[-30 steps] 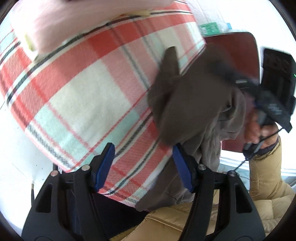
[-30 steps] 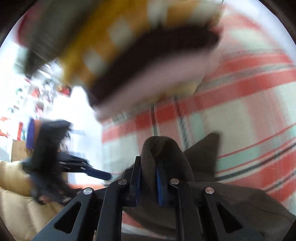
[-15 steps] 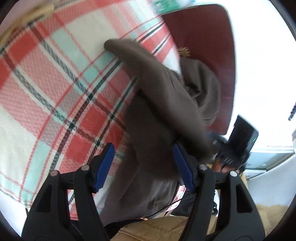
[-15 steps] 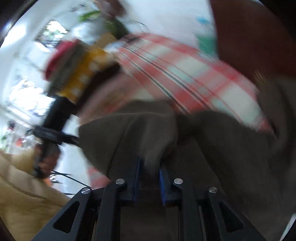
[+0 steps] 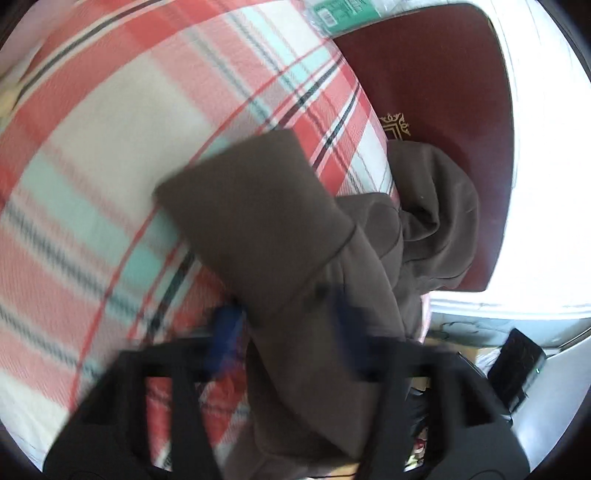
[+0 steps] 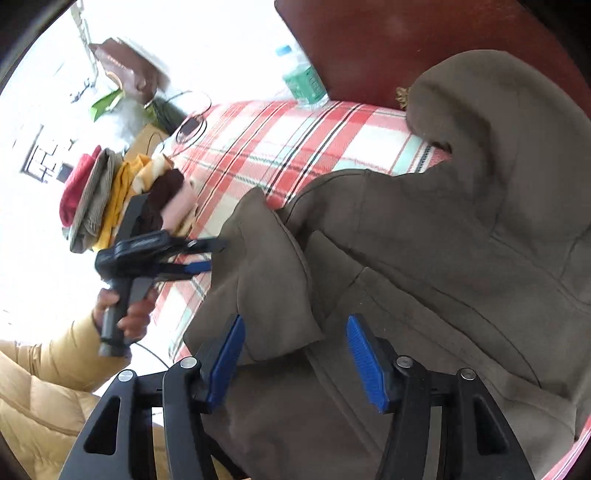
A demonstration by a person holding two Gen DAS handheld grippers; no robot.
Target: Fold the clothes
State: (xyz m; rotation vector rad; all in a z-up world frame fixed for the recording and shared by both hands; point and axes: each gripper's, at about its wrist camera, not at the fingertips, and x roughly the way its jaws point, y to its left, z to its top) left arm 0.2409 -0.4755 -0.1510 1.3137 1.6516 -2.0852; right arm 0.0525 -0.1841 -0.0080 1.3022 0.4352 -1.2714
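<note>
Already, folded clothes (image 6: 122, 195) are stacked at left; the brown hoodie (image 6: 424, 240) is left rumpled. Right tool (image 6: 295, 354) just opened, holding nothing; left tool (image 5: 284, 325) just closed onto its sleeve (image 5: 258, 229).

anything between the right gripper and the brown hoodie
Nothing visible. The right gripper, whose jaws have just been opening, stands open right over the brown hoodie on the plaid blanket, a fold of it between the pads.

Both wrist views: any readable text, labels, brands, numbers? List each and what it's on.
None can be read.
Green bottle label: a barcode and print, too blurred to read; in the right wrist view too small.
Dark red headboard: a gold crown-like emblem, no letters.
Left gripper body: a small marking, illegible.
</note>
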